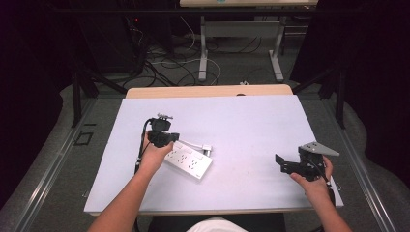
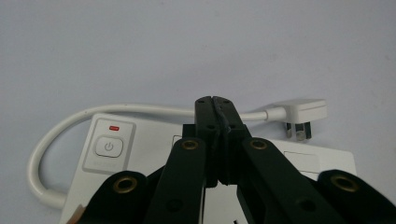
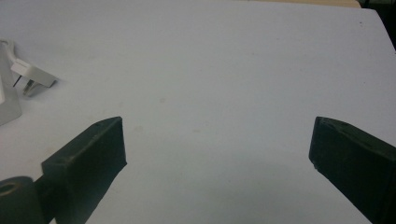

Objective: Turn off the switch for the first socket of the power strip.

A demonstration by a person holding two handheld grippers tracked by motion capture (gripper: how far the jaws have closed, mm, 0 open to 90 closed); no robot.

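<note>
A broad table (image 1: 251, 125), covered in a matte, pale lavender-grey sheet, is seen from above, with a white power strip (image 1: 189, 161) lying left of centre. The strip, a flat rectangular block of smooth plastic, is set with its long axis running diagonally, from upper left toward the person's lower right. Its rounded white cable (image 2: 60, 126) is looped from the switch end around to a chunky white plug (image 2: 302, 112), which is rested on the sheet just beyond the strip's far edge.

The left gripper (image 2: 215, 101) is poised directly over the strip, its black jaws pressed together with nothing gripped between them, tips aimed past the strip toward the cable. The power button (image 2: 108, 146), a rounded square under a small red indicator, is found to the left of those tips. The right gripper (image 3: 217, 140) is held well apart over bare sheet, jaws spread wide and empty; the left hand is judged far nearer for any press.
</note>
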